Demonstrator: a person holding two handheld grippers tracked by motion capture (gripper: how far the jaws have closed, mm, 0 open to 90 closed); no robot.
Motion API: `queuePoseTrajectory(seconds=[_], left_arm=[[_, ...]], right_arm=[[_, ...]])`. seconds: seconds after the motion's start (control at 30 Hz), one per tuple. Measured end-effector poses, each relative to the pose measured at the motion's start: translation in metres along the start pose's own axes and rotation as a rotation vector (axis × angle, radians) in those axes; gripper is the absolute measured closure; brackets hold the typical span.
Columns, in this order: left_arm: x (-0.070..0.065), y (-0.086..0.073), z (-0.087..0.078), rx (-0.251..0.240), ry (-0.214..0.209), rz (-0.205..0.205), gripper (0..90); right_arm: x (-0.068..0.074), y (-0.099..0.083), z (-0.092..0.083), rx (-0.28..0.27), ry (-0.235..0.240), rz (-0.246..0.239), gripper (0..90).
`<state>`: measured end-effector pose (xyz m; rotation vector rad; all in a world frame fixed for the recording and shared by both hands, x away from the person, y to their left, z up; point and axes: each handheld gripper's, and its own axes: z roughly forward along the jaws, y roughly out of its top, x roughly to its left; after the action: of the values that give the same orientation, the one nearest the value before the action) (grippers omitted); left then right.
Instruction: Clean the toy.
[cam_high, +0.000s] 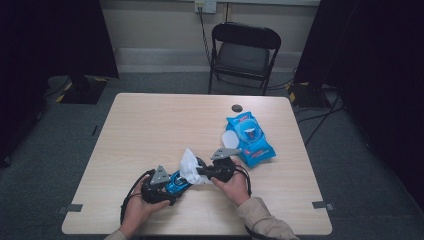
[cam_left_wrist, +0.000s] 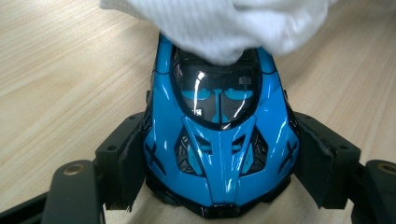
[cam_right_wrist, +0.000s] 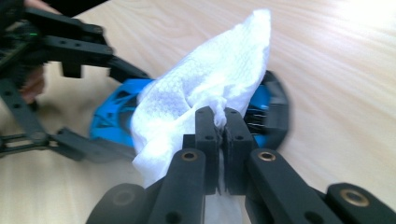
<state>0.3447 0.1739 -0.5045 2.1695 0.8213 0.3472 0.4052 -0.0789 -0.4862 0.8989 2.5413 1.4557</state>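
Left gripper (cam_high: 172, 189) sits low at the near-left part of the table (cam_high: 150, 125), jaws clamped on the flanks of a blue toy car (cam_left_wrist: 219, 140); in the left gripper view both pads press against the car's sides, and the car's glossy dark canopy faces up toward the camera. Car rests on the tabletop near the front edge, a little left of centre in the high view (cam_high: 177, 182). Right gripper (cam_right_wrist: 223, 122) has its jaws drawn together on a pinch of white wet wipe (cam_right_wrist: 205, 88); the cloth bunches out ahead of the jaw tips and drapes over the car's far end. In the left gripper view the wipe (cam_left_wrist: 219, 23) lies on the car's roof line, touching the upper edge of the canopy. In the high view the wipe (cam_high: 189, 165) stands up between the two grippers, right gripper (cam_high: 207, 172) just beside it. Right gripper view is slightly motion-blurred at the edges. Blue wipes packet (cam_high: 248, 137) lies flat to the right and farther back, flap open, well apart from the car. Small dark round object (cam_high: 236, 107) near the far edge; cannot tell what it is. Black folding chair (cam_high: 243, 52) stands beyond the table.
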Motion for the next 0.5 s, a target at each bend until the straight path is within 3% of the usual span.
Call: queuePoseTrajectory(seconds=[0.13, 0.3, 0.5], left_arm=[[0.0000, 0.0000, 0.0000, 0.001, 0.000, 0.000, 25.6], [0.0000, 0.0000, 0.0000, 0.000, 0.000, 0.000, 25.7], [-0.0001, 0.0000, 0.0001, -0.001, 0.000, -0.001, 25.6]], right_arm=[[-0.0067, -0.0003, -0.0032, -0.003, -0.015, 0.013, 87.5], [-0.0065, 0.0042, -0.0041, 0.009, -0.055, -0.016, 87.4], [-0.0085, 0.0091, -0.0078, -0.018, -0.060, -0.009, 87.4]])
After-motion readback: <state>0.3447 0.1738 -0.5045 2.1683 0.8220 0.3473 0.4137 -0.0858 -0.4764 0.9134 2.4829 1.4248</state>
